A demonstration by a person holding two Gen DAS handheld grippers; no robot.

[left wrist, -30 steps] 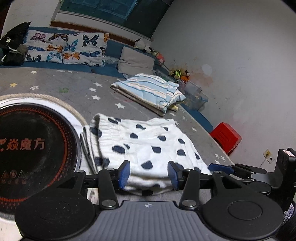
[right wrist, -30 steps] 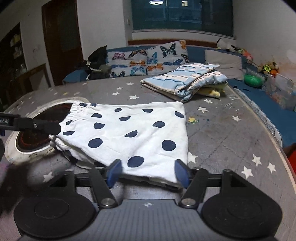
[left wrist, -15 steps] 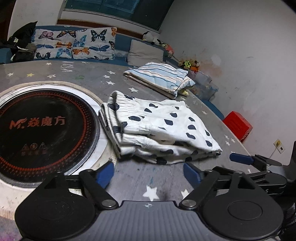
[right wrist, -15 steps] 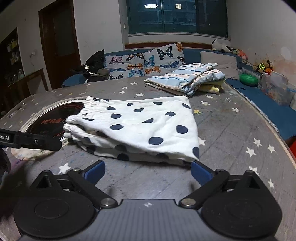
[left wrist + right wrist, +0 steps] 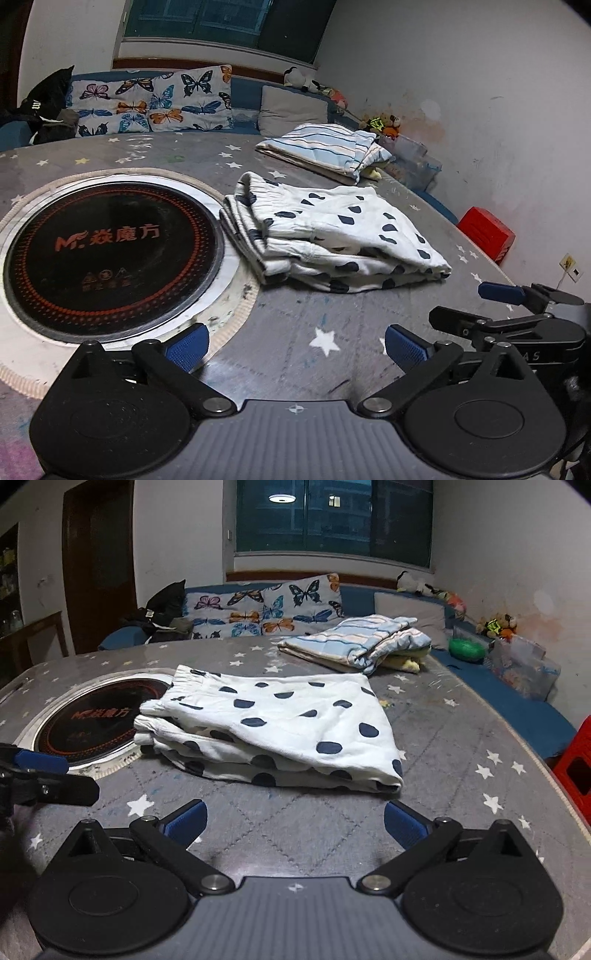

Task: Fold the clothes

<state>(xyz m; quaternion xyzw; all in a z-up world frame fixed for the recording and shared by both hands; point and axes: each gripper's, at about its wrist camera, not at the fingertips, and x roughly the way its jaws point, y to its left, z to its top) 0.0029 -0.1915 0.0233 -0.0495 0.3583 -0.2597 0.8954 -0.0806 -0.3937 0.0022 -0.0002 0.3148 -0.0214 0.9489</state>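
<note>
White shorts with dark blue dots lie folded in layers on the grey star-patterned table, also in the right wrist view. My left gripper is open and empty, a short way back from the shorts' near edge. My right gripper is open and empty, just in front of the shorts' near edge. The right gripper shows at the right of the left wrist view; the left gripper shows at the left edge of the right wrist view.
A round black induction cooktop is set in the table left of the shorts. A folded striped blanket lies at the far side. A butterfly-cushioned bench runs behind. A red stool stands right of the table.
Both grippers have opened, let go of the shorts and pulled back towards me. The shorts now lie folded and free on the table.
</note>
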